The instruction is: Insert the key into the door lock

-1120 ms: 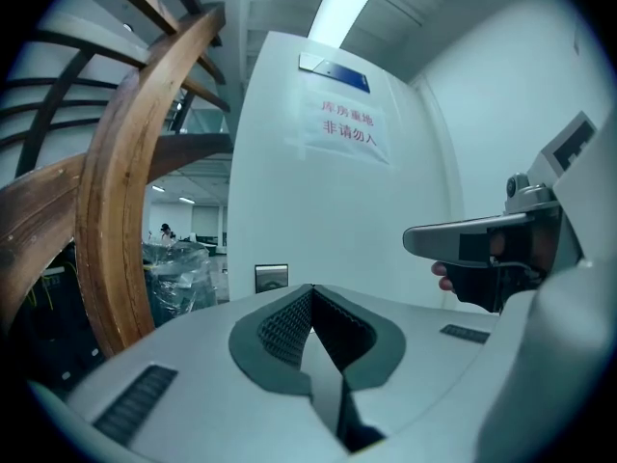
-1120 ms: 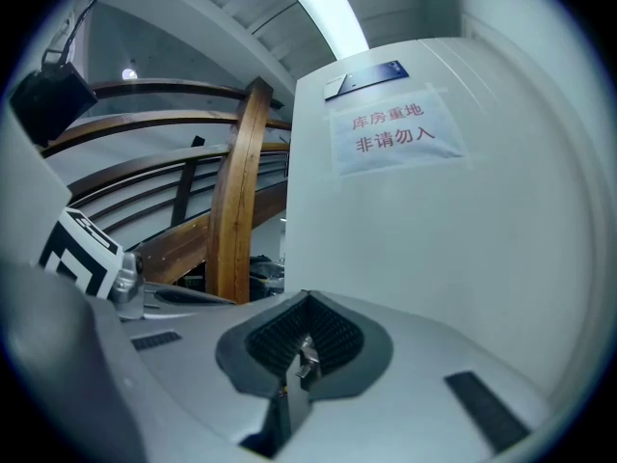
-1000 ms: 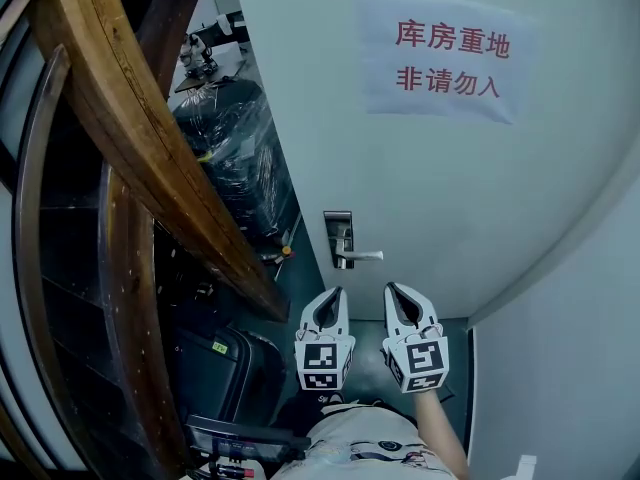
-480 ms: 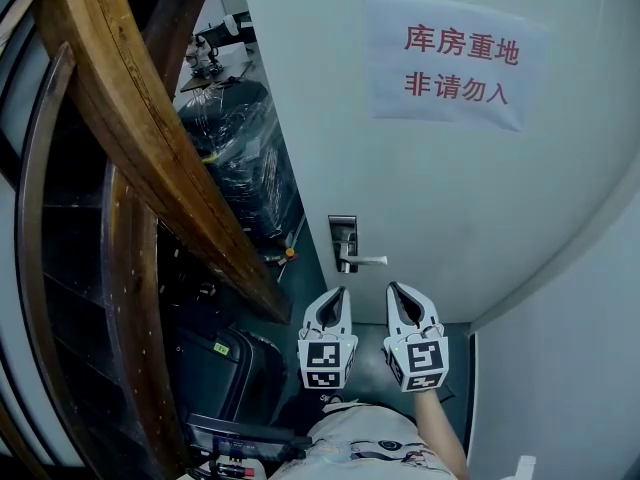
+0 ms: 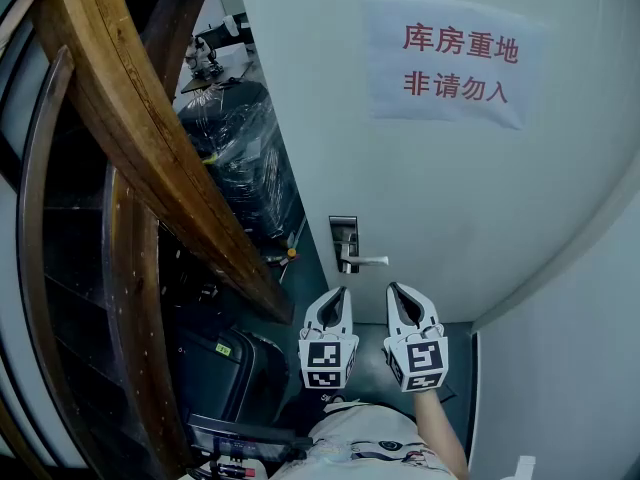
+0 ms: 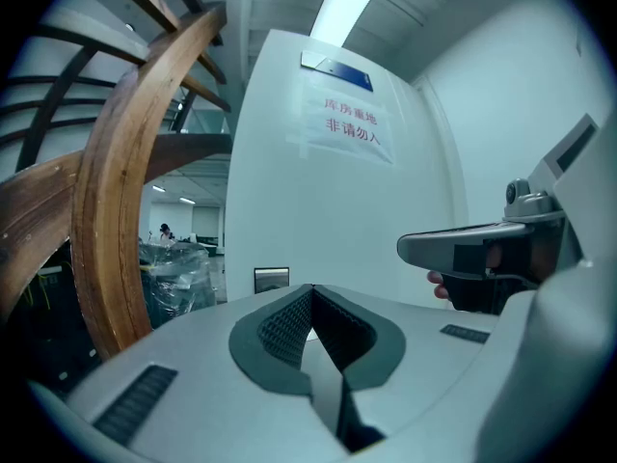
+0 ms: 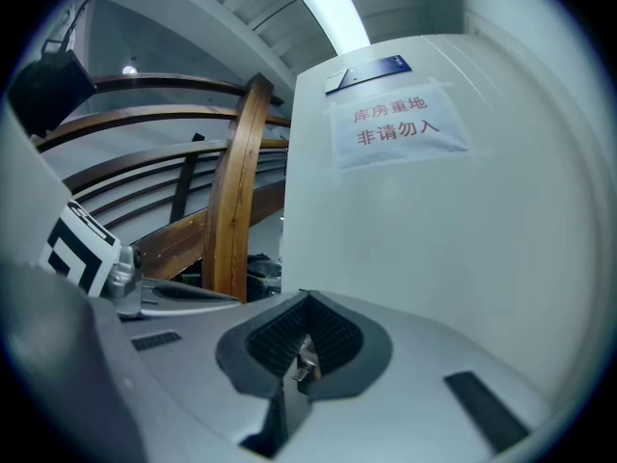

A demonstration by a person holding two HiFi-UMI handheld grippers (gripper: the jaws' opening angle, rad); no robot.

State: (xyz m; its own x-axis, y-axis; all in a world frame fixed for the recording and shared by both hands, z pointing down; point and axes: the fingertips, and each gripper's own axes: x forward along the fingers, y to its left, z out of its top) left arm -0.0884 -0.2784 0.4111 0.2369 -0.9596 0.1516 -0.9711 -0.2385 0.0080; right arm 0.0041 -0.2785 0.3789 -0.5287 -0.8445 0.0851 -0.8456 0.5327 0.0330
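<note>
**Key gripped, lock not yet reached**

Since a second ago almost nothing has moved. The door lock and paper sign have slid slightly right and down in the head view, so that is a head shift. Both grippers sit where they were, side by side low in frame.

The right gripper has its tongs closed on a small metal piece, the key by the look of it. It is pinched deep between the ribbed pads and only a sliver shows. The left gripper has its tongs fully together with nothing between them.

The lock plate is on the left edge of the white door, with the lever handle sticking out to the right below it. Both grippers are below the plate and short of it, not touching. The keyhole is too small to make out.

Judged step: approach, with insertion not started.

Risks:
- The key is barely exposed, so its tip may be short of the slot or twist in the pads on contact.
- The lever is close to the approach line, and the right gripper could knock it.
- The door looks ajar, with a room visible past its edge, so pushing could swing it away.
- The idle left gripper, just beside the right one, could bump it.
</note>
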